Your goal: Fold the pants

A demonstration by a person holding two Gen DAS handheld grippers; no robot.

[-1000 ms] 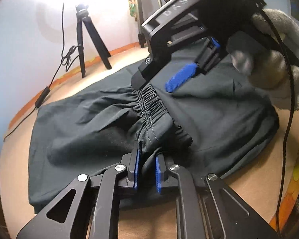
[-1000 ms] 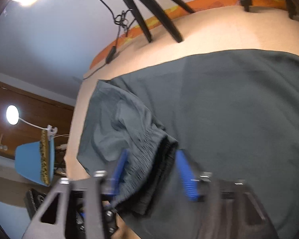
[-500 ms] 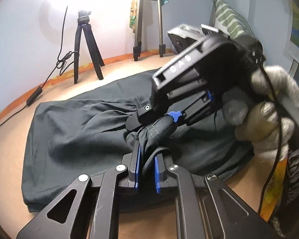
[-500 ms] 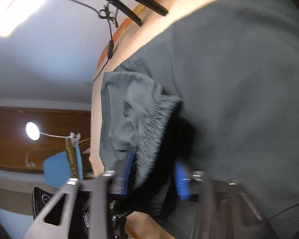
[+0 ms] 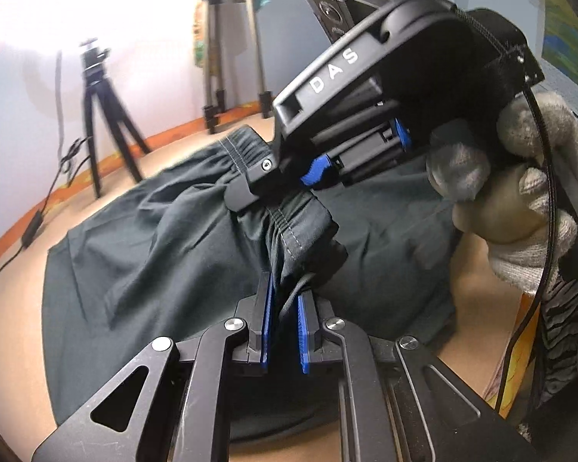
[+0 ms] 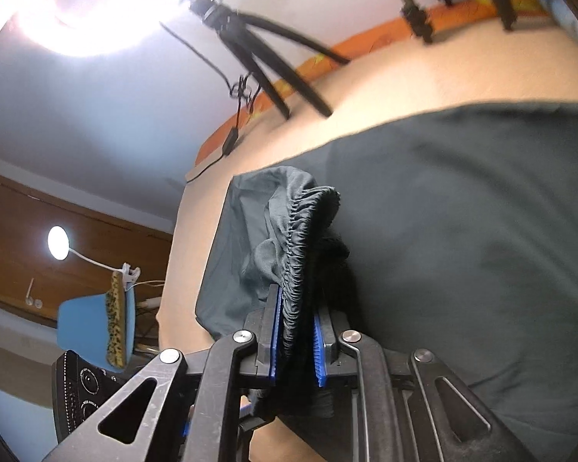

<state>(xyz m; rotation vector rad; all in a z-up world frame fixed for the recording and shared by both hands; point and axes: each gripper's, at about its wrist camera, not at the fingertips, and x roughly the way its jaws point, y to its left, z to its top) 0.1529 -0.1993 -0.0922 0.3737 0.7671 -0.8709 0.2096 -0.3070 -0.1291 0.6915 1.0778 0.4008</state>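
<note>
While my left gripper pinches the pants waistband near me and my right gripper is closing on the waistband, pants half-lifted off the table; thin bite could slip, dropping the fold crooked.

Both wrist views look steeply down, close over the shared pants.

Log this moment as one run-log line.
left gripper: shut on pants waistband | right gripper: closing on waistband | pants: mostly flat on table
</note>
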